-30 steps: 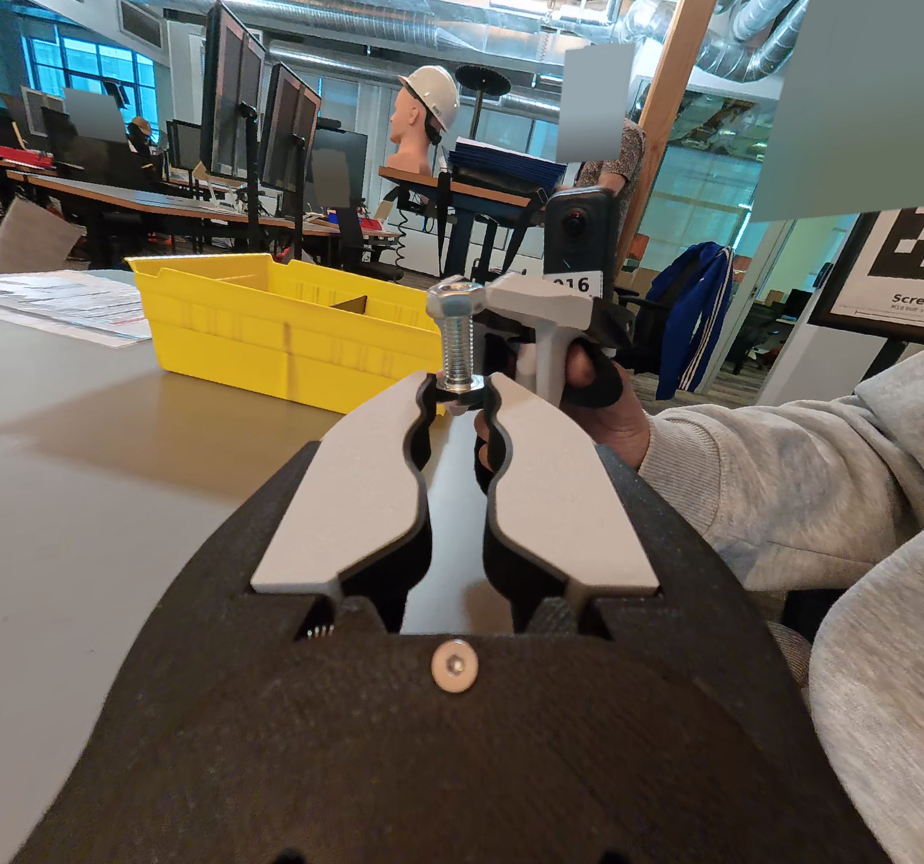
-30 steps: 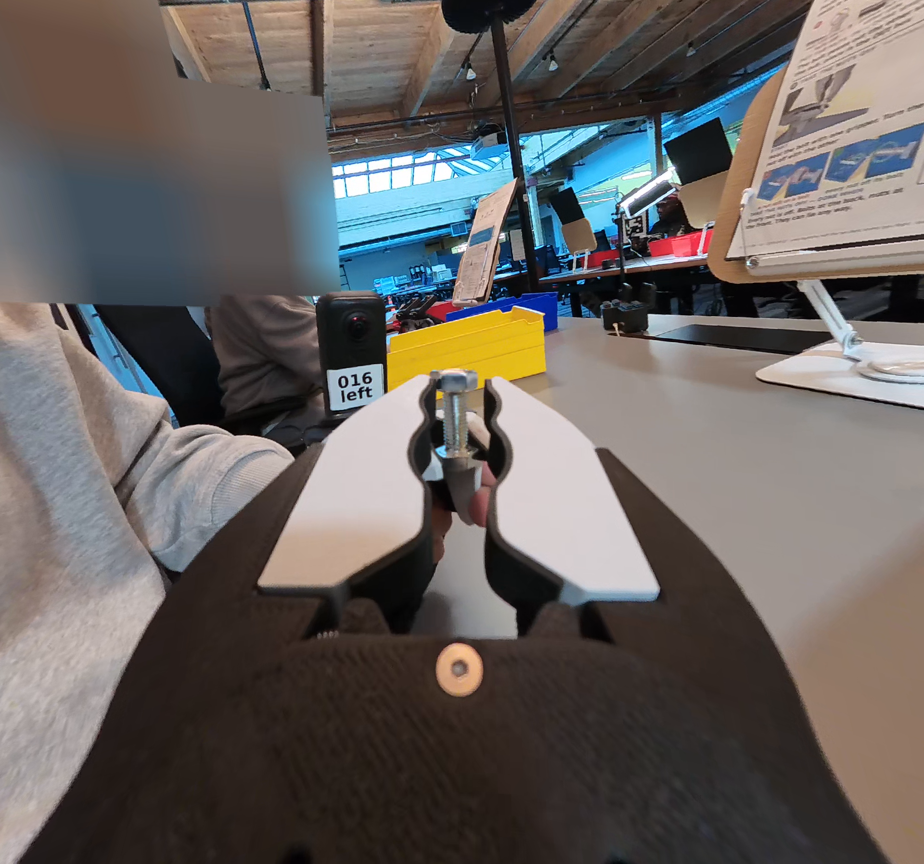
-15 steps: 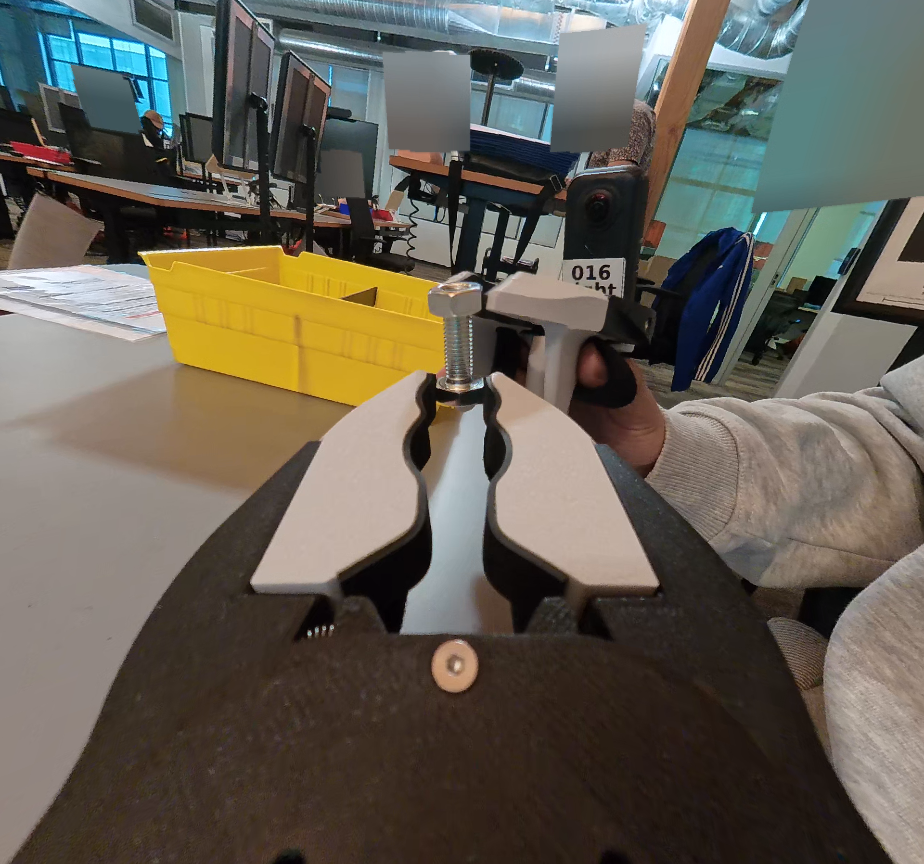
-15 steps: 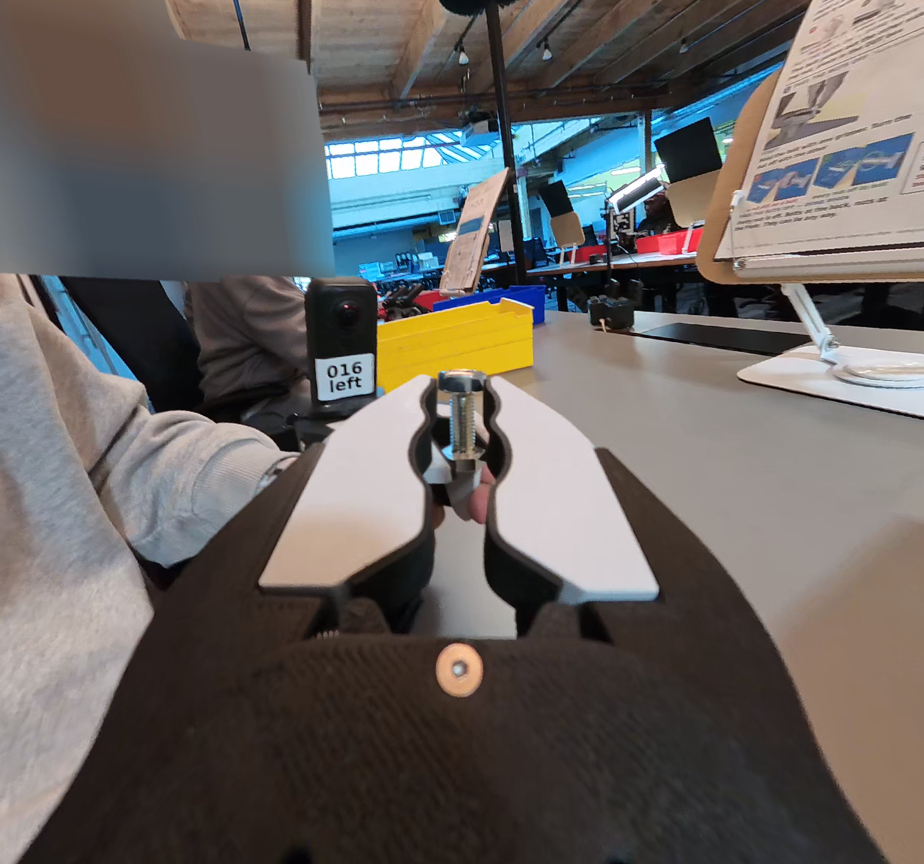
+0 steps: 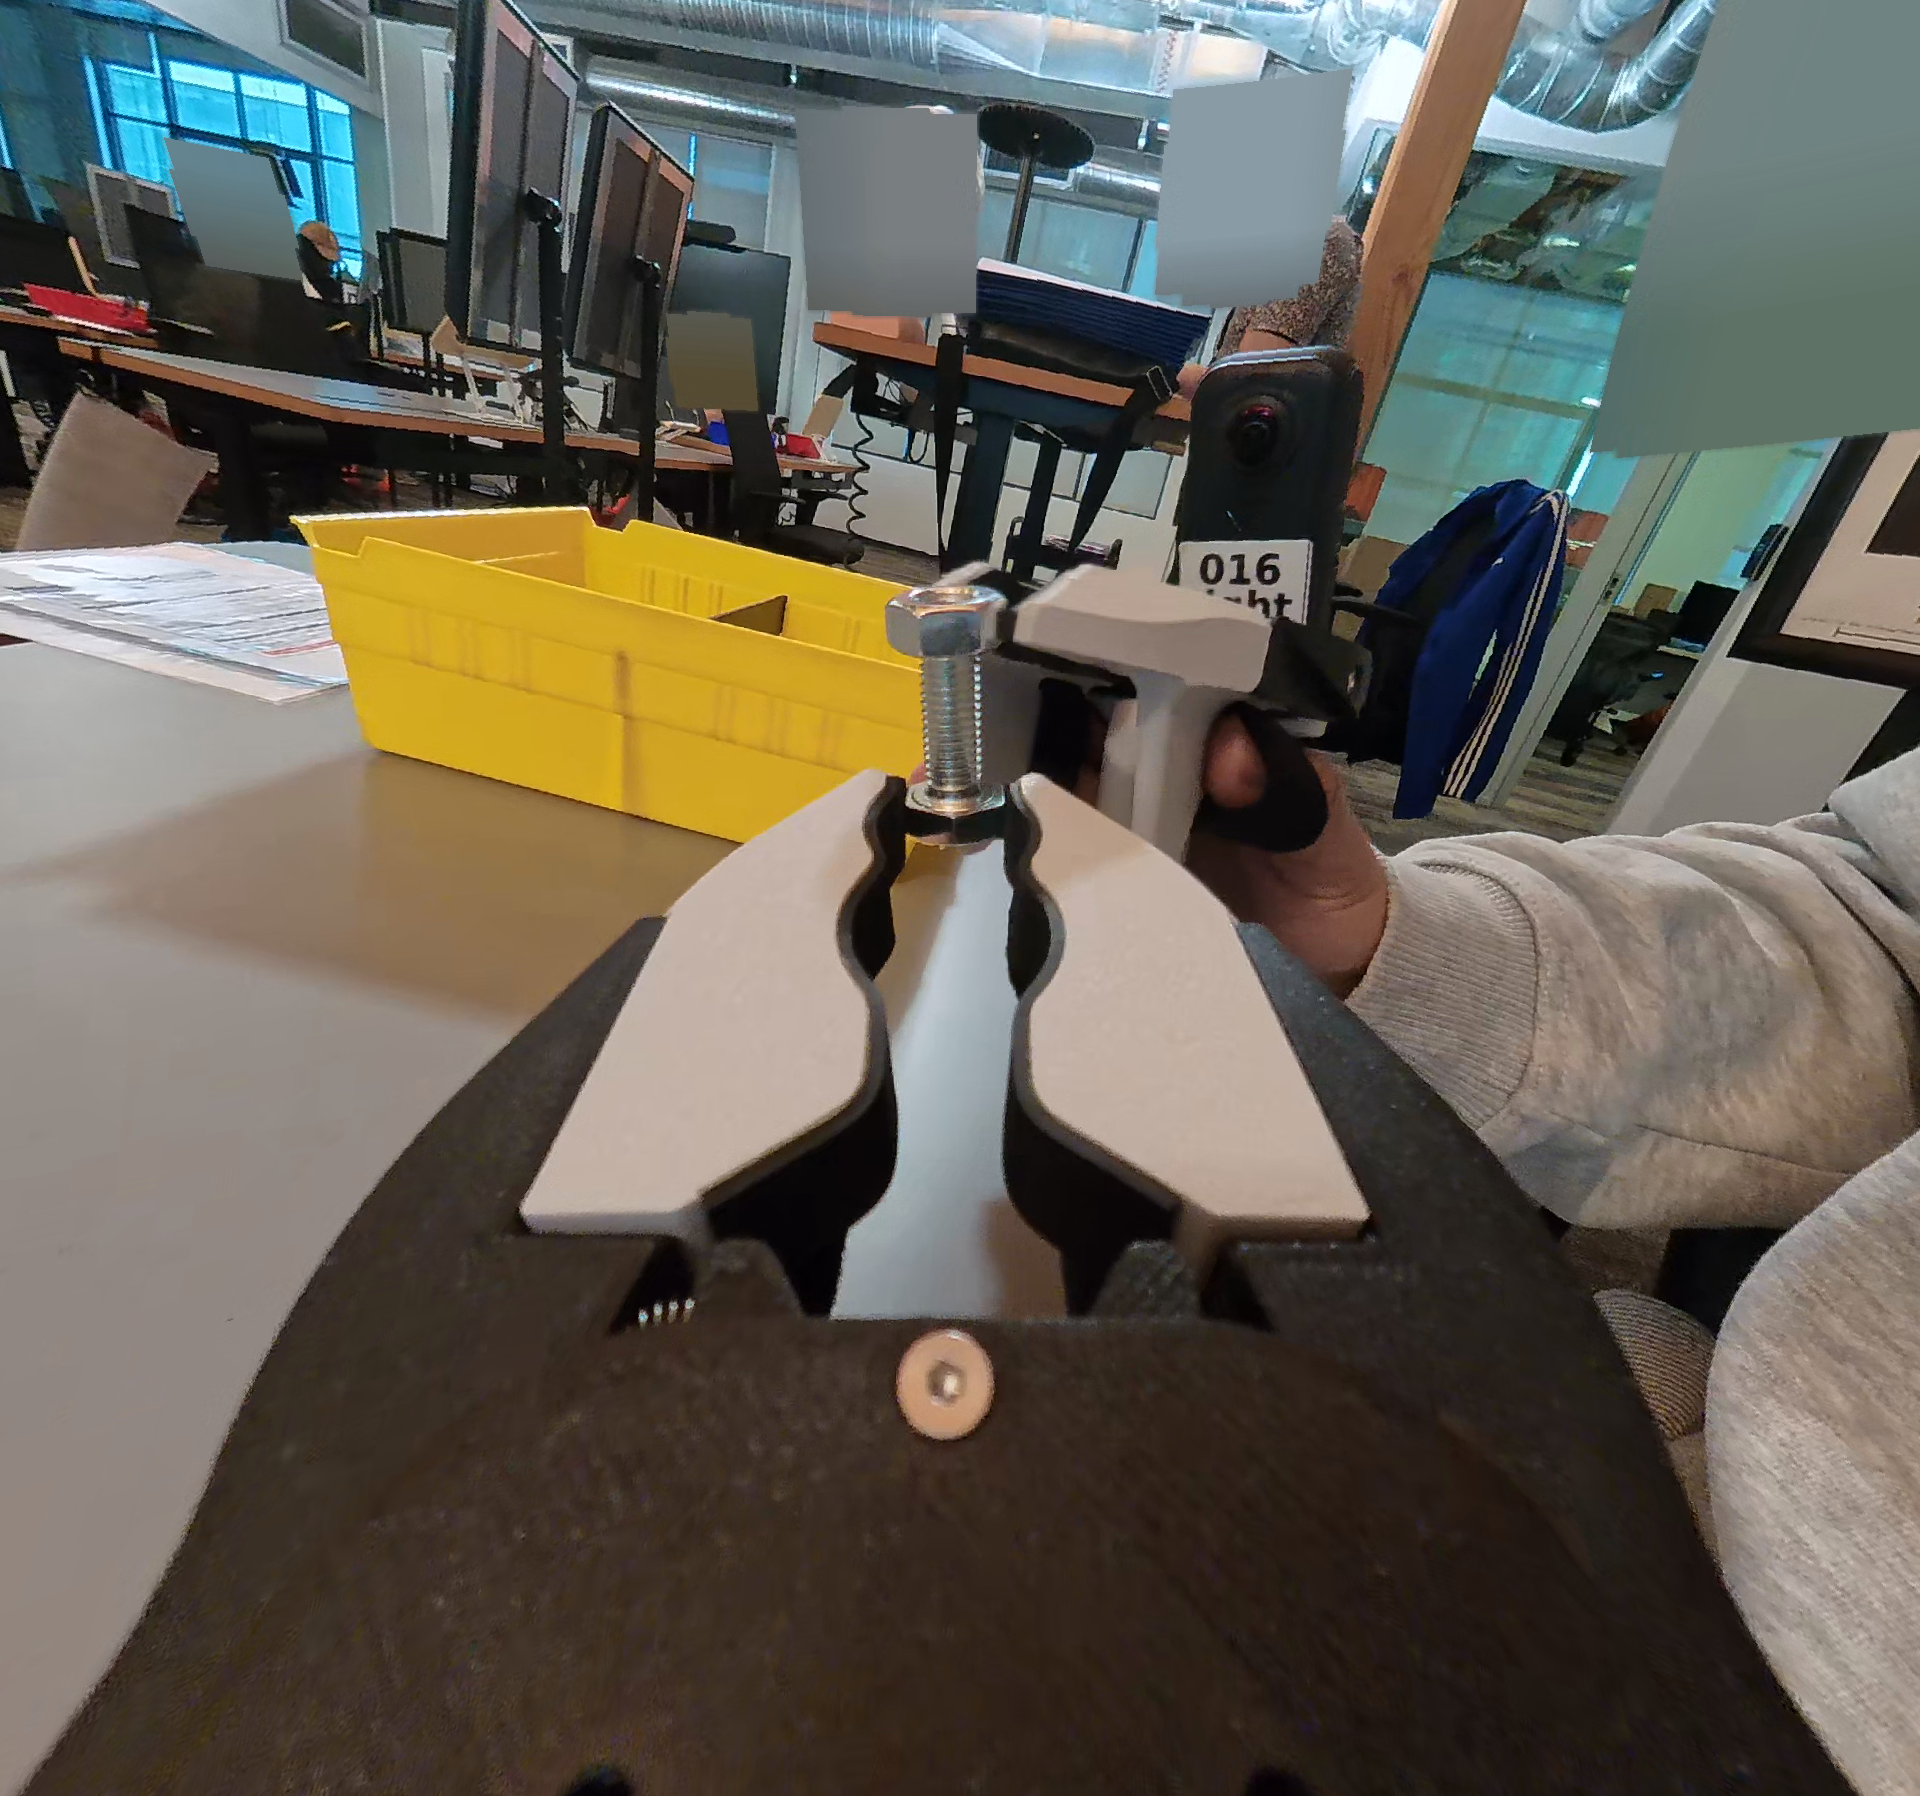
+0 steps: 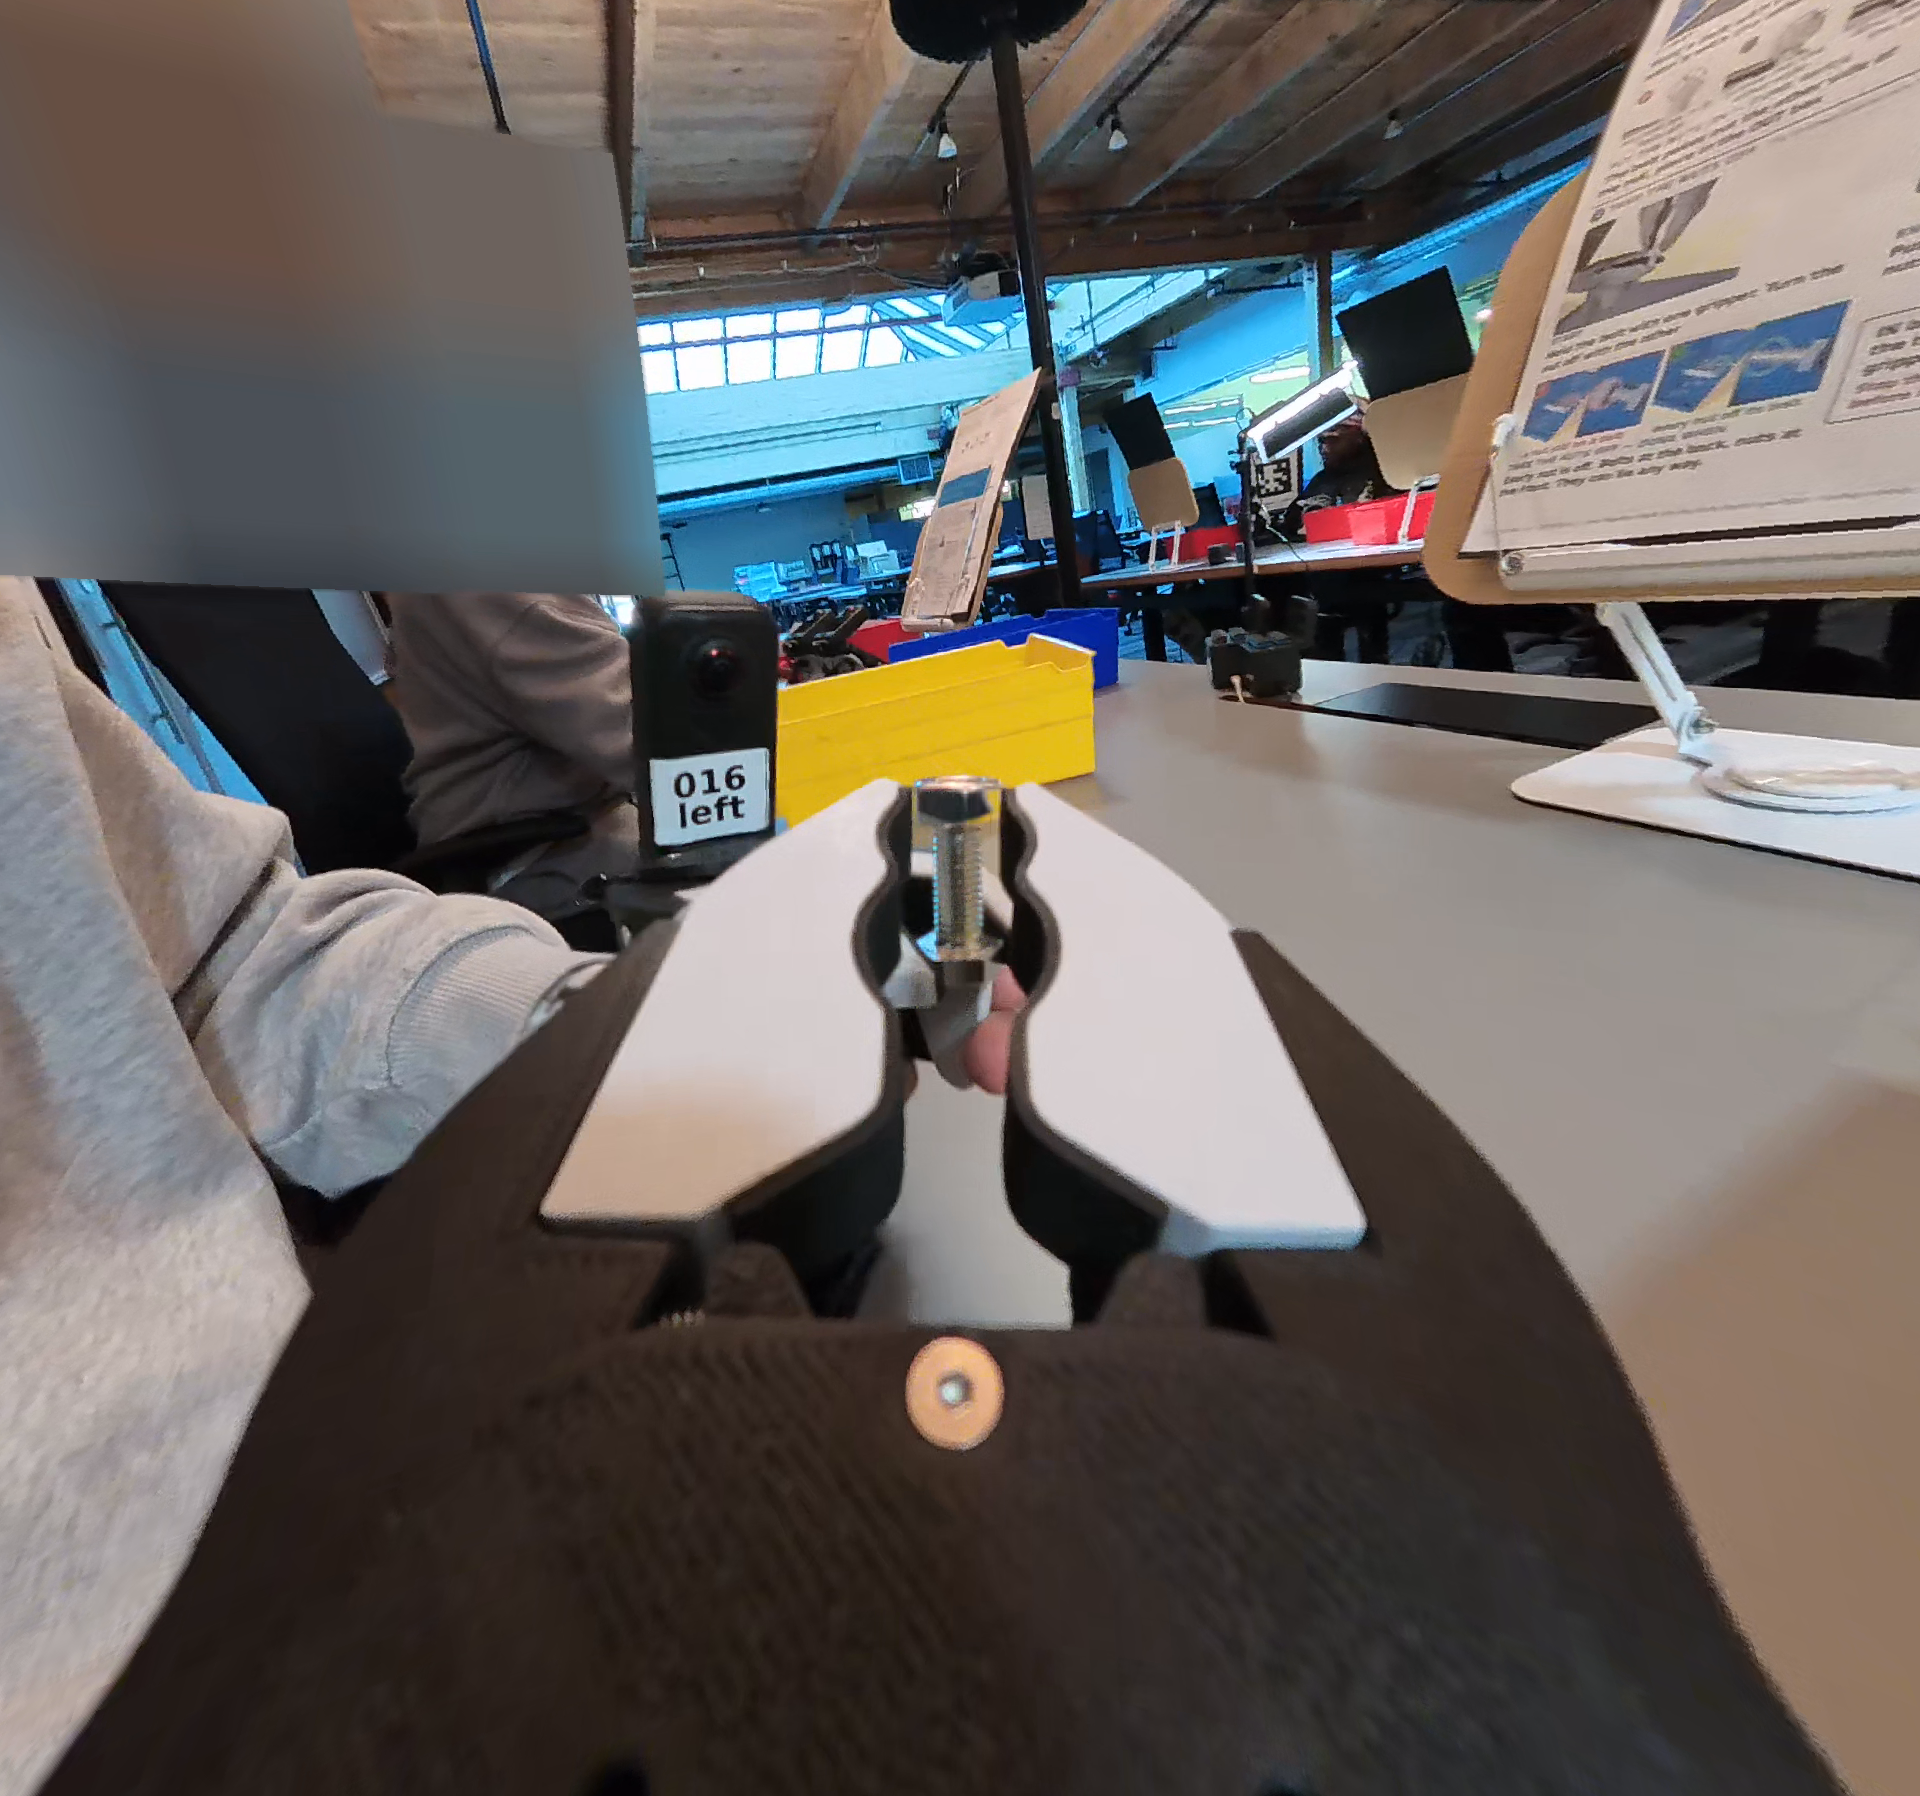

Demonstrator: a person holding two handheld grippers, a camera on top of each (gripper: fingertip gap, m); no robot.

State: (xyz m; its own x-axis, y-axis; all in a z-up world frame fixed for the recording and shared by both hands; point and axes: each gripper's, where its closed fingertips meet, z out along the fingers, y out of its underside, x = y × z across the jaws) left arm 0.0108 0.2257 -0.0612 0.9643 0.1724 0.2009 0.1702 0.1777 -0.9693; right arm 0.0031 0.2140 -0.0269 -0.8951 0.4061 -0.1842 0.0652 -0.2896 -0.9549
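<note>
A silver hex bolt (image 5: 951,697) stands upright between the two grippers, above the grey table (image 5: 208,967). My left gripper (image 5: 951,806) is shut on the nut (image 5: 951,801) threaded on the bolt's lower end. My right gripper (image 6: 956,801) is shut on the bolt's hex head (image 6: 956,799). In the left wrist view its white fingers (image 5: 1143,634) reach in from the right at head height. In the right wrist view the shaft (image 6: 956,873) runs down to the nut (image 6: 956,946), with the left gripper's fingertip below it.
A yellow divided bin (image 5: 623,666) sits on the table just beyond the bolt, also in the right wrist view (image 6: 935,718). A blue bin (image 6: 1081,634) is behind it. A document stand (image 6: 1714,292) with a white base (image 6: 1714,801) is at right, with papers (image 5: 156,603) at left. My two grippers' fingertips are within a few centimetres of each other.
Both grippers have drifted a little with the bolt, so the background has shifted in both views. Both grips are unchanged.
</note>
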